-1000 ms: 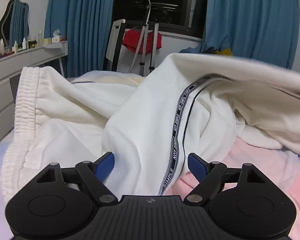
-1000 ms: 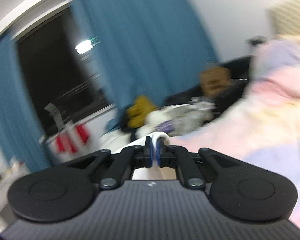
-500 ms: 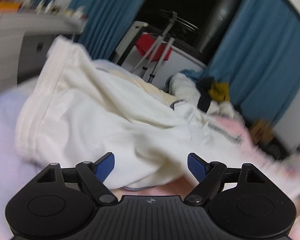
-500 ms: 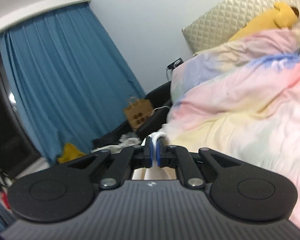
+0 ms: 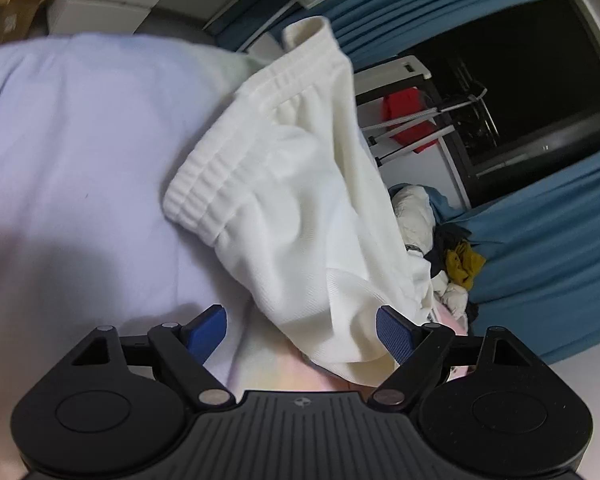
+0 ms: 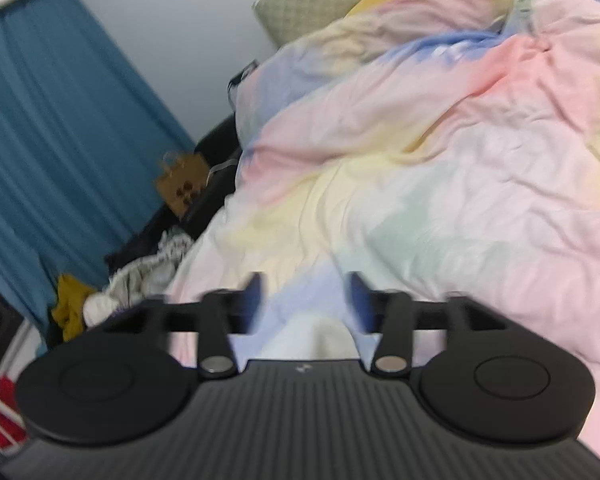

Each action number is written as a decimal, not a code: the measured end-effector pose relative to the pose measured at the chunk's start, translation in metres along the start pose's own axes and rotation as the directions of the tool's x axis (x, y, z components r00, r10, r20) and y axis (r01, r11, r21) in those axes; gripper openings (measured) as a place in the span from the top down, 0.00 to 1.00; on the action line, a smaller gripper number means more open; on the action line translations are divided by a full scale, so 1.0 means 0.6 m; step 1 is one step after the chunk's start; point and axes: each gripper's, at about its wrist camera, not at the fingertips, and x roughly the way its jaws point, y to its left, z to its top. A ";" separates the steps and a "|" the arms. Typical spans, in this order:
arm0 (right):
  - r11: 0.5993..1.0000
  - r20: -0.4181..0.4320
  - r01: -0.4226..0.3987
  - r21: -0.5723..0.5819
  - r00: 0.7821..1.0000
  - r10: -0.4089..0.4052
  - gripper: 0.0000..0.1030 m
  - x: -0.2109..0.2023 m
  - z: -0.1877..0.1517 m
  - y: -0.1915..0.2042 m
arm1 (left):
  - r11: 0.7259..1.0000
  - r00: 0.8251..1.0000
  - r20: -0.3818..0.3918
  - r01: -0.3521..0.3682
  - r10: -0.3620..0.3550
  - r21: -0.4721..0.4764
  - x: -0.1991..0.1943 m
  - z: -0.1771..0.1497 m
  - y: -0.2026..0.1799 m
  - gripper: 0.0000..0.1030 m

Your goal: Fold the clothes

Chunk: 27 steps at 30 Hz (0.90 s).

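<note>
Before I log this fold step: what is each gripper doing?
Left gripper: open, pants between its fingers, ungripped.
Right gripper: open, holding nothing.

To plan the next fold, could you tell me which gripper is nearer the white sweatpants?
Left. The left gripper is open with the white sweatpants lying between its fingers; the right gripper is open over the pastel duvet.

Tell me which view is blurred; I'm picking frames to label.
Right wrist view: motion-smeared throughout, worst on the right gripper fingers. Left wrist view: mostly sharp on the white garment and left gripper, with fisheye bending at the edges.
</note>
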 end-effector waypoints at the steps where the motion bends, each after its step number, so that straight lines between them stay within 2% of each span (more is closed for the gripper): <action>1: 1.000 -0.001 -0.006 0.019 1.000 0.006 0.21 -0.010 0.003 -0.002 | 0.999 1.000 0.000 0.002 -0.002 -0.034 0.003 0.005 0.007 0.19; 5: 0.997 -0.045 -0.038 0.069 0.998 0.041 0.19 -0.051 0.001 -0.003 | 0.988 1.000 0.012 0.010 -0.008 -0.152 0.020 0.023 0.035 0.19; 10: 0.999 -0.198 -0.023 0.040 0.980 0.031 0.19 0.007 -0.049 0.007 | 0.978 0.999 0.037 0.004 0.004 -0.209 0.048 0.050 0.052 0.26; 15: 1.000 -0.346 -0.013 0.009 0.938 0.015 0.24 0.065 -0.098 0.017 | 0.969 0.999 0.028 -0.017 0.024 -0.247 0.089 0.085 0.056 0.43; 17: 1.000 -0.403 -0.010 -0.003 0.915 0.008 0.26 0.088 -0.118 0.021 | 0.970 0.999 0.012 -0.032 0.036 -0.240 0.096 0.097 0.053 0.56; 18: 1.000 -0.431 -0.009 -0.010 0.902 0.004 0.26 0.099 -0.127 0.023 | 0.972 0.999 0.020 -0.041 0.047 -0.232 0.092 0.103 0.050 0.60; 19: 0.999 -0.434 -0.013 -0.030 0.901 -0.001 0.26 0.108 -0.135 0.028 | 0.972 0.998 0.036 -0.045 0.055 -0.231 0.084 0.109 0.047 0.65; 22: 0.995 -0.393 -0.056 -0.081 0.920 0.020 0.27 0.116 -0.143 0.041 | 0.980 0.992 0.116 -0.027 0.051 -0.198 0.050 0.126 0.032 0.71; 25: 0.997 -0.369 -0.071 -0.002 0.927 0.065 0.27 0.120 -0.135 0.028 | 0.982 0.977 0.212 0.058 -0.018 -0.182 0.011 0.137 0.021 0.73; 27: 0.997 -0.355 -0.077 0.028 0.931 0.082 0.30 0.121 -0.130 0.023 | 0.985 0.967 0.252 0.069 -0.026 -0.160 -0.006 0.139 0.017 0.73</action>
